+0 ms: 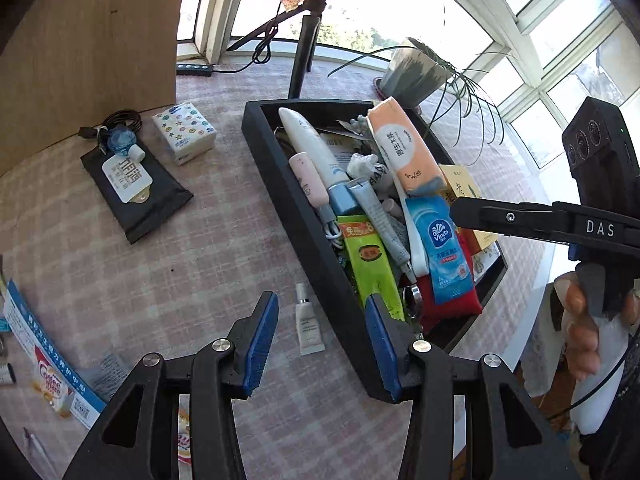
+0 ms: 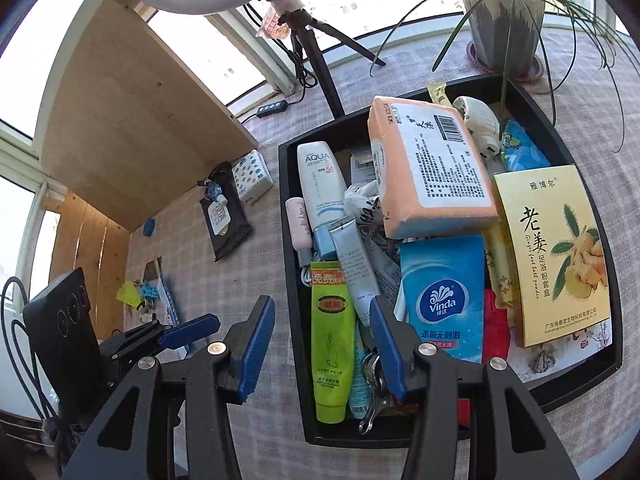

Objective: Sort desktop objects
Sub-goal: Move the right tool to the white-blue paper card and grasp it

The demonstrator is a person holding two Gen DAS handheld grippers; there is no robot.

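Note:
A black tray (image 1: 296, 208) (image 2: 291, 264) on the checked tablecloth holds several items: a white AQUA tube (image 2: 320, 180), a green tube (image 2: 330, 340), a blue Vinda wipes pack (image 2: 440, 300), an orange tissue pack (image 2: 428, 168) and a yellow ginger box (image 2: 556, 252). My left gripper (image 1: 322, 344) is open and empty, above a small white tube (image 1: 308, 324) on the table beside the tray. My right gripper (image 2: 322, 348) is open and empty above the tray's near left edge; in the left wrist view its fingers (image 1: 500, 216) reach over the tray.
On the table left of the tray lie a black wipes pack (image 1: 136, 188), a patterned tissue pack (image 1: 184, 132), a blue bottle (image 1: 122, 140) and a Coffee-mate strip (image 1: 52, 368). A potted plant (image 2: 504, 16), a ring-light tripod (image 2: 316, 52) and a wooden board (image 2: 136, 128) stand behind.

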